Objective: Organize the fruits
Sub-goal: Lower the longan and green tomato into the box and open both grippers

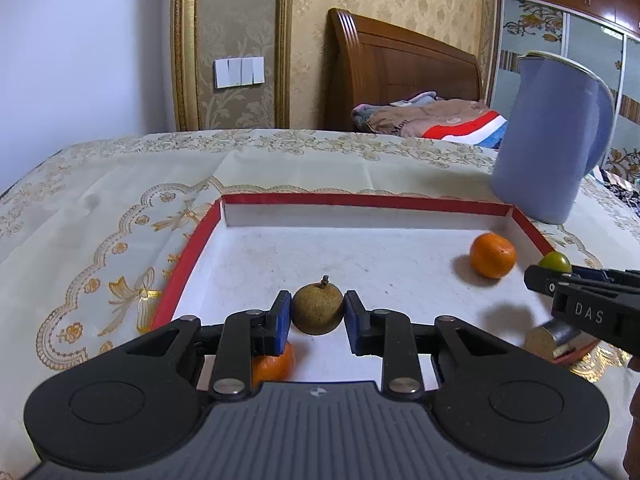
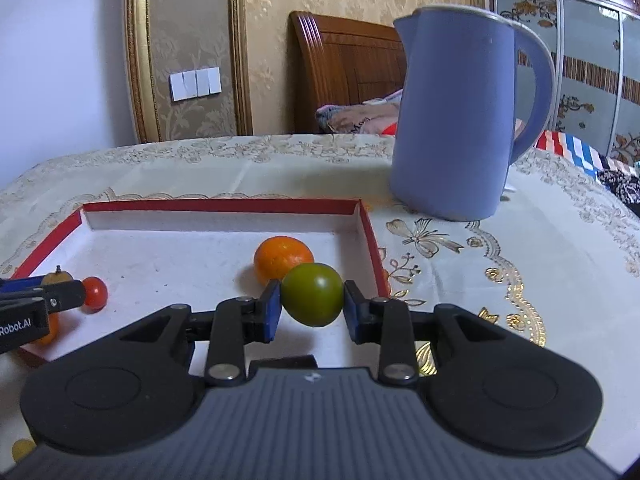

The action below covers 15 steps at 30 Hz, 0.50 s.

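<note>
My left gripper (image 1: pixel 317 312) is shut on a brown longan (image 1: pixel 317 309) with a short stem, held over the white floor of a red-rimmed tray (image 1: pixel 192 248). An orange (image 1: pixel 492 255) lies at the tray's right side, and another orange (image 1: pixel 273 363) sits under my left finger. My right gripper (image 2: pixel 311 306) is shut on a green tomato (image 2: pixel 312 294), over the tray's (image 2: pixel 370 236) right part, in front of the orange (image 2: pixel 280 258). A small red tomato (image 2: pixel 95 293) lies at the tray's left, beside the left gripper's fingertips (image 2: pixel 64 297).
A tall blue kettle (image 2: pixel 456 116) stands on the patterned tablecloth (image 2: pixel 520 248) just behind the tray's right corner. A small cylinder (image 1: pixel 548 338) lies at the tray's right edge. A bed with a wooden headboard (image 1: pixel 400 68) is behind the table.
</note>
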Motion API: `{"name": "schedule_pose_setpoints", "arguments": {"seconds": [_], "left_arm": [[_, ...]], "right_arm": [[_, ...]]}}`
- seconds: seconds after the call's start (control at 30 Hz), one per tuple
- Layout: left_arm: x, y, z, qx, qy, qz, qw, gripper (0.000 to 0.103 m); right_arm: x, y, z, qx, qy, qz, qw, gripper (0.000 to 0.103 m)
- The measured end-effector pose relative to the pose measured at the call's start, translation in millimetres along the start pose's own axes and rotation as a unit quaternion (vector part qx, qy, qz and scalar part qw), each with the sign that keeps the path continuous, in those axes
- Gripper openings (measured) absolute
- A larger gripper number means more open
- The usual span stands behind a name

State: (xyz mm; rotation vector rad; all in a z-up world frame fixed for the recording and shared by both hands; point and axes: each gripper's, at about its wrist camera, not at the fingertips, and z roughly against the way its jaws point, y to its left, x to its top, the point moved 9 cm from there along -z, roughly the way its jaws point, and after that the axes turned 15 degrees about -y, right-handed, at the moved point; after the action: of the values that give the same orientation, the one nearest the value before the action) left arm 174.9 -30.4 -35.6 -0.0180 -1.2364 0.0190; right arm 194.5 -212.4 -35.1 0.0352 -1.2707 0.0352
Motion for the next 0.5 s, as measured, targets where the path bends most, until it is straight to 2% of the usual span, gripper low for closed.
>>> {"name": "schedule_pose_setpoints", "arguments": {"seconds": [0.5], "left_arm": [[4, -5, -21, 0.015, -0.008, -0.015, 0.9998, 0.027]], "right_arm": [[-14, 12, -24, 0.005, 0.031, 0.007, 0.999, 0.031]]}}
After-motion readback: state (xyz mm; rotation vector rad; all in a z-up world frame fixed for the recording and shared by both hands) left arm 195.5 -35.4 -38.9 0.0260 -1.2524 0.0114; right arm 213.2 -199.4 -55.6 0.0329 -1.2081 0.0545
